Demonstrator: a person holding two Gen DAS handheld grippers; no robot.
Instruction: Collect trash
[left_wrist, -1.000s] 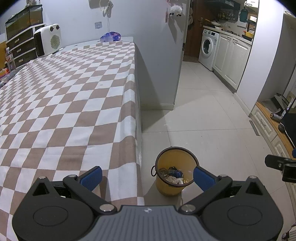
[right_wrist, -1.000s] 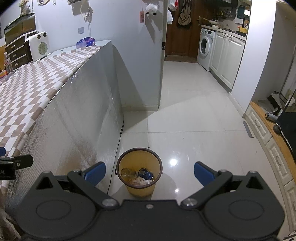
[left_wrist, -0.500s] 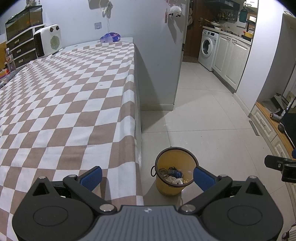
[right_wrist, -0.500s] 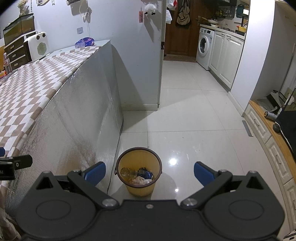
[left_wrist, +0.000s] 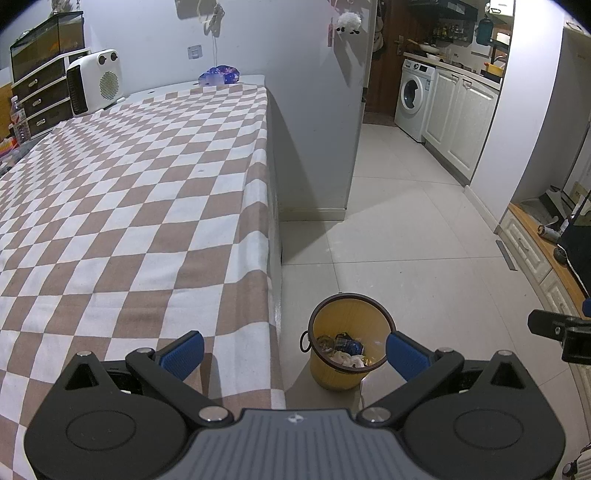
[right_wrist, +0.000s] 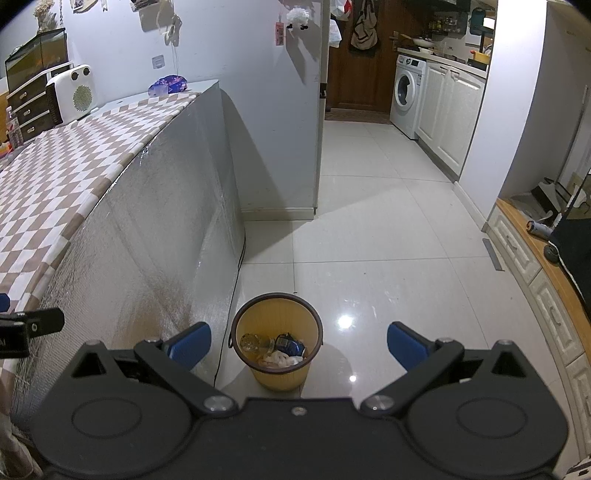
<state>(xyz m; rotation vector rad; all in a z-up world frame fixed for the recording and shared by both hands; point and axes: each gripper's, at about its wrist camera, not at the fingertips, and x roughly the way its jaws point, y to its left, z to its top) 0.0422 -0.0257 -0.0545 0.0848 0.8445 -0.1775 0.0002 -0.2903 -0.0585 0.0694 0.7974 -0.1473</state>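
Note:
A yellow trash bin (left_wrist: 349, 373) (right_wrist: 277, 376) with a dark rim stands on the tiled floor beside the table's side. Inside it lie a clear bottle, a blue wrapper (right_wrist: 290, 345) and crumpled white paper (left_wrist: 347, 360). My left gripper (left_wrist: 291, 350) hangs open above the table's near corner, its right pad over the bin's rim. My right gripper (right_wrist: 299, 343) is open too, held above the floor with the bin between its fingers in the view. Neither holds anything. Each gripper's tip shows at the other view's edge.
A long table with a brown-and-white checked cloth (left_wrist: 129, 192) fills the left; its side is silver foil (right_wrist: 155, 243). A white heater (left_wrist: 94, 81) and a blue-purple bag (left_wrist: 219, 74) sit at its far end. A washing machine (left_wrist: 413, 98), white cabinets and a low wooden bench (right_wrist: 554, 280) line the right.
The right wrist view has shifted slightly, so the bin sits a touch lower left. The left gripper has stayed put.

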